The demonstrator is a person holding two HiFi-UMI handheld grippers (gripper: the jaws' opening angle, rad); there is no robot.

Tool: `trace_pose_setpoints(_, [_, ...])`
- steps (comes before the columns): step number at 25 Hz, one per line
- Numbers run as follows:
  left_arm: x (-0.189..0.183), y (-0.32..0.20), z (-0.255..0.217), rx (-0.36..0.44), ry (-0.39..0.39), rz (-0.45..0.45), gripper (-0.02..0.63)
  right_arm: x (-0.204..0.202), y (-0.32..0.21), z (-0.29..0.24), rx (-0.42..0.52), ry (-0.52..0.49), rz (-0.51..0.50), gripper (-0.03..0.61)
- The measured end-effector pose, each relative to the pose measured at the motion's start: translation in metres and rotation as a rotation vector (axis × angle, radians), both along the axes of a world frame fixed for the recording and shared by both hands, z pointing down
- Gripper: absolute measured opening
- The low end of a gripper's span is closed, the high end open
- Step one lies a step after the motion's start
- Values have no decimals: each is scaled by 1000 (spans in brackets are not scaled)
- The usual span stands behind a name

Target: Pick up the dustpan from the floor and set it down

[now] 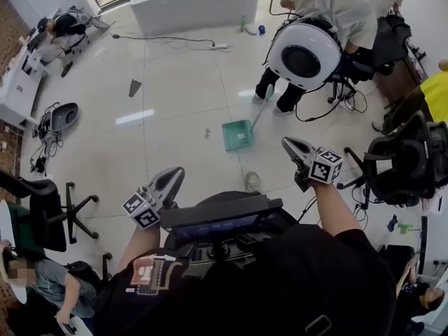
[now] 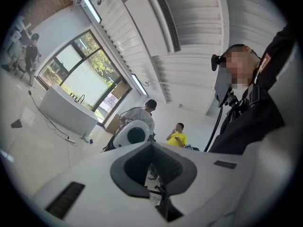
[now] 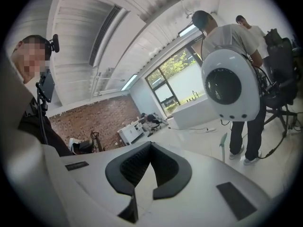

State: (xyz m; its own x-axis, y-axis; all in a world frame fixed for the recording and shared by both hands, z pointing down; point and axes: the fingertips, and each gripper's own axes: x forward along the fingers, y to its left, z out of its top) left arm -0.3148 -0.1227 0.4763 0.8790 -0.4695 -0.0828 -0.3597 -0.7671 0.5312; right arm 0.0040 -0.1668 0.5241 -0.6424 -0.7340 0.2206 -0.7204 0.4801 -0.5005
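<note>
- The step in hand looks like the approach. The dustpan (image 1: 238,135) is lying untouched on the pale tiled floor (image 1: 175,96), well ahead of both grippers, so the pick-up is not yet begun.
- The left gripper (image 1: 178,174) is hovering low at the left. Its fingers (image 2: 120,174) are meeting at the tips and are holding nothing.
- The right gripper (image 1: 288,143) is hovering nearer the dustpan, though well apart from it. Its fingers (image 3: 116,171) are pressing together at the tips, with only floor showing between them.
- The next move is probably calling for one gripper, likely the right, to open its fingers, go down to the handle and close on it before lifting.
- A person in a grey shirt (image 1: 329,5), wearing a round white pack (image 1: 304,54), is standing just beyond the dustpan, so the reach is needing some care on that side.
- The dustpan is showing as a shallow, squarish teal scoop lying flat, with a long pale handle (image 1: 262,107) slanting up and away towards that person's feet.
- In the right gripper view only the handle (image 3: 224,145) is showing, standing upright beside the person's legs.
- The handle is looking slim and easy to pinch, while the scoop is looking light.
</note>
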Motion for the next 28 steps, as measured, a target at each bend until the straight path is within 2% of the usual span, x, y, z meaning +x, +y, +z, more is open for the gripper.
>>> trace_pose_setpoints(5, [97, -101, 32, -15, -67, -51, 17, 100, -128, 76, -89, -67, -28, 82])
trace_pose_setpoints(9, [198, -203, 42, -42, -44, -134, 17, 182, -238, 146, -180, -67, -90, 155])
trace_pose_setpoints(12, [258, -266, 49, -74, -40, -157, 17, 218, -305, 201, -260, -24, -158, 185])
trace_pose_setpoints(14, [281, -306, 61, -95, -57, -175, 17, 236, -352, 235, -311, -46, -160, 195])
trace_pose_setpoints(17, [290, -350, 89, -147, -74, -202, 17, 246, -415, 280, -367, -106, -111, 195])
trace_pose_setpoints(19, [285, -369, 110, -184, -82, -207, 17, 247, -446, 308, -394, -104, -83, 195])
trace_pose_setpoints(20, [281, -378, 120, -201, -83, -207, 17, 248, -460, 323, -404, -89, -71, 218])
trace_pose_setpoints(23, [264, -411, 150, -232, -77, -194, 17, 246, -513, 364, -421, -59, -29, 253])
trace_pose_setpoints(26, [241, -443, 177, -258, -70, -166, 17, 240, -558, 395, -460, -110, 53, 302])
trace_pose_setpoints(28, [228, -459, 194, -277, -65, -145, 17, 237, -576, 419, -493, -135, 99, 304])
